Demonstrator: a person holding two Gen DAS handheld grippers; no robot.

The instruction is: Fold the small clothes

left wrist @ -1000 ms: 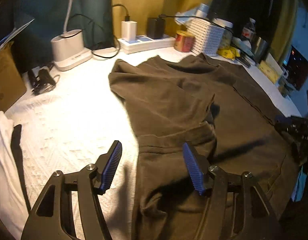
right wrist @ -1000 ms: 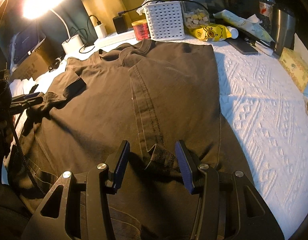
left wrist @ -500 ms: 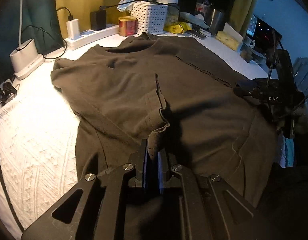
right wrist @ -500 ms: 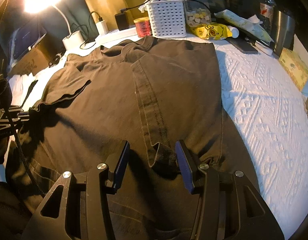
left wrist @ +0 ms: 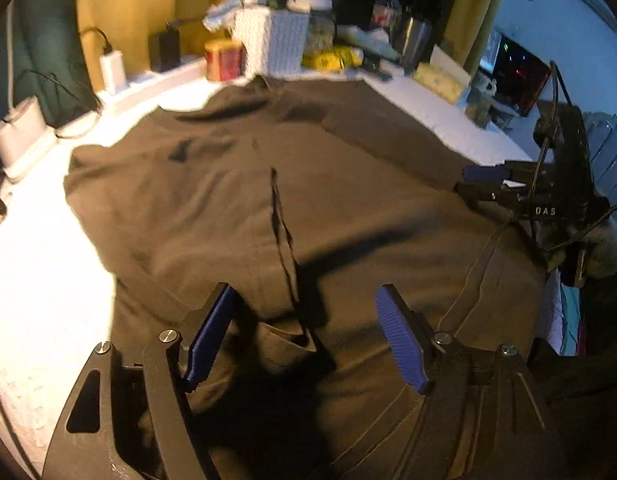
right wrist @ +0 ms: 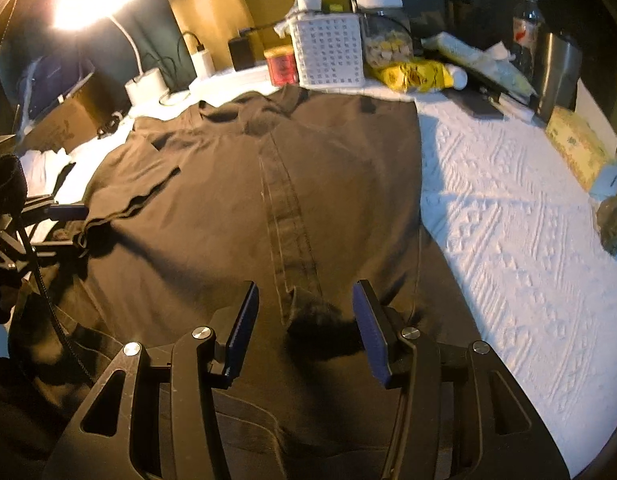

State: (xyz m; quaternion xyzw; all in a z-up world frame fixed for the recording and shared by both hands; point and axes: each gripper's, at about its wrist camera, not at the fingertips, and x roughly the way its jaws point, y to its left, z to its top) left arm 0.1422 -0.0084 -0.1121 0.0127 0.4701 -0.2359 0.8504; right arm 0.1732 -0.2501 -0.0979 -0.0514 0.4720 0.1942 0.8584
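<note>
White textured cloth covers the worktop [left wrist: 40, 280] under warm lamp light, and we see a dark brown shirt [left wrist: 236, 200] spread flat across it. From the left wrist view, our left tool [left wrist: 304, 336] hangs over the near part of the shirt, its jaws opening, a folded sleeve edge lying between the blue pads [left wrist: 400, 344] but not pinched. A white basket [left wrist: 276, 40] and red tin [left wrist: 224, 58] stand beyond the collar. Over to the right wrist view: our right tool [right wrist: 304, 324] sits parted, jaws apart over a bunched fold at the shirt's near hem, pads not touching it. Bare white cloth lies to its right.
</note>
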